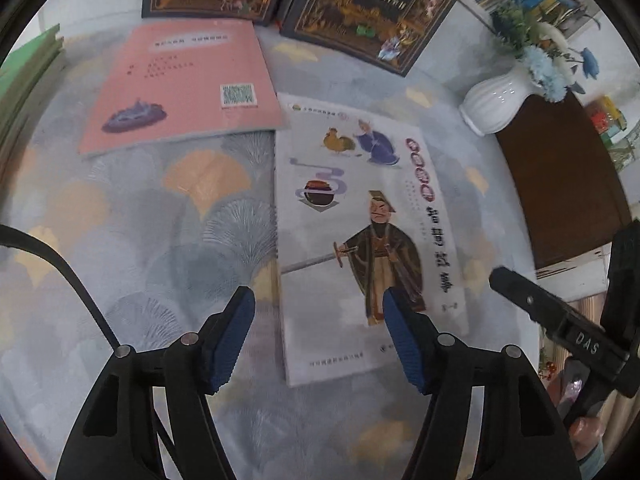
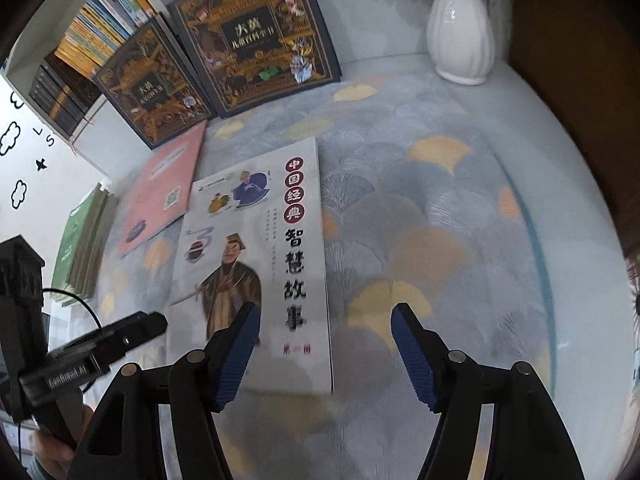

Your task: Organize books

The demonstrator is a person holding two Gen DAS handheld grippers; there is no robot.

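- At your far left, a stack of green books [image 2: 82,248] lies flat on the bench [image 2: 440,208], which is covered by a soft grey-blue cloth printed with fan-shaped leaves.
- Next comes a thin pink book [image 1: 188,88], lying flat, its corner just overlapping the white book.
- Behind it, two dark hardbacks with gold ornament [image 2: 256,36] lean upright against a shelf of books [image 2: 100,28].
- Your left gripper [image 1: 319,336] hangs over the near left edge of the white storybook [image 1: 360,216]; its blue ribbed fingers [image 1: 230,340] are spread apart and hold nothing, though the edge sits between them.
- The white storybook is a glossy paperback with a robed swordsman on its cover, flat in the middle of the bench.
- Your right gripper [image 2: 322,350] straddles its near right edge, spread and empty too.
- At the far right, a fluted white ceramic vase [image 2: 460,24] holds blue flowers [image 1: 540,64], well clear of the book.
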